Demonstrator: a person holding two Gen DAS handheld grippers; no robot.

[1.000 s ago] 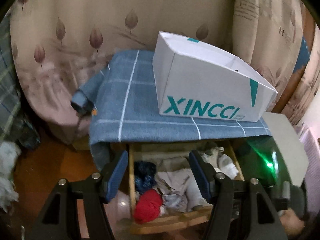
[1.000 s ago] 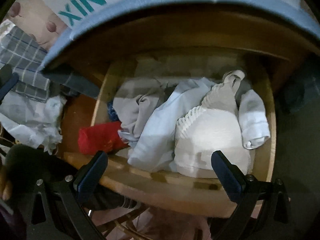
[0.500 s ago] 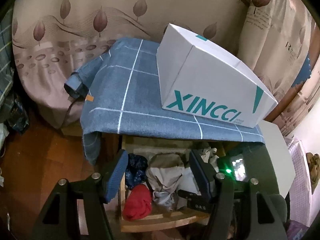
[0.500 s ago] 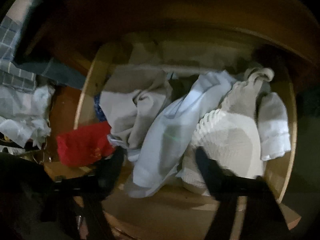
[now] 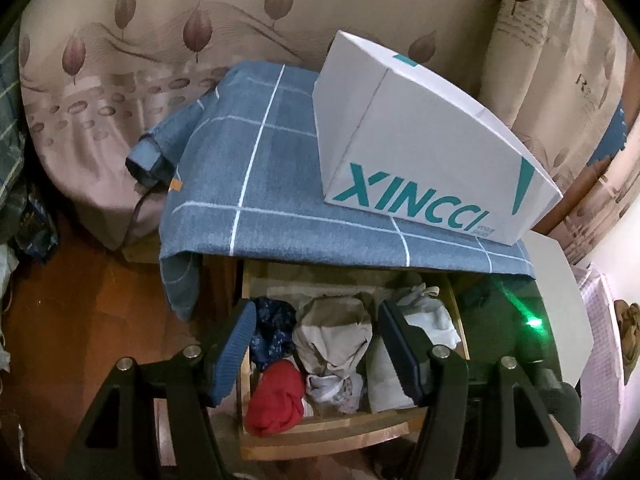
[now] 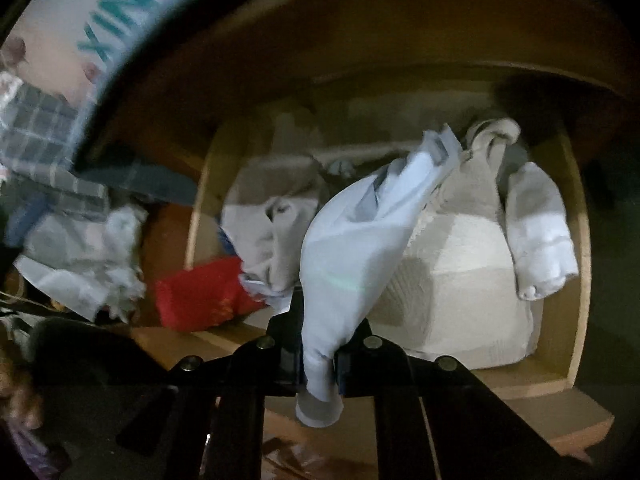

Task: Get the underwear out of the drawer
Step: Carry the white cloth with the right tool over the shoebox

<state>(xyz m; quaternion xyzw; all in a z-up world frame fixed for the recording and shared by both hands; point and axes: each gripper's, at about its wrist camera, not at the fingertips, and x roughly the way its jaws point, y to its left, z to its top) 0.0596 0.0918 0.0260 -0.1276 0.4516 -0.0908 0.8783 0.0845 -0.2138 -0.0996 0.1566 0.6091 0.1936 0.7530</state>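
The wooden drawer [image 5: 320, 426] [image 6: 576, 264] stands pulled out, full of crumpled clothes. My right gripper [image 6: 318, 354] is shut on a pale blue piece of underwear [image 6: 360, 248], which stretches up from the jaws over the drawer. Beside it lie a beige garment [image 6: 280, 232], a red cloth [image 6: 200, 300], a cream knitted piece [image 6: 460, 280] and a white sock [image 6: 540, 232]. My left gripper [image 5: 316, 344] hangs open above the drawer with nothing between its blue pads; under it I see the red cloth [image 5: 276, 404] and the beige garment [image 5: 336, 332].
A white XINCCI box [image 5: 420, 148] sits on a blue checked cloth [image 5: 272, 176] over the cabinet top. A leaf-patterned curtain [image 5: 160, 32] hangs behind. Wooden floor [image 5: 80, 300] lies at the left, with crumpled pale cloth [image 6: 80, 256] on it.
My right gripper dipped into the drawer, shut on the pale blue underwear and lifted it. The left gripper stayed open and barely shifted.
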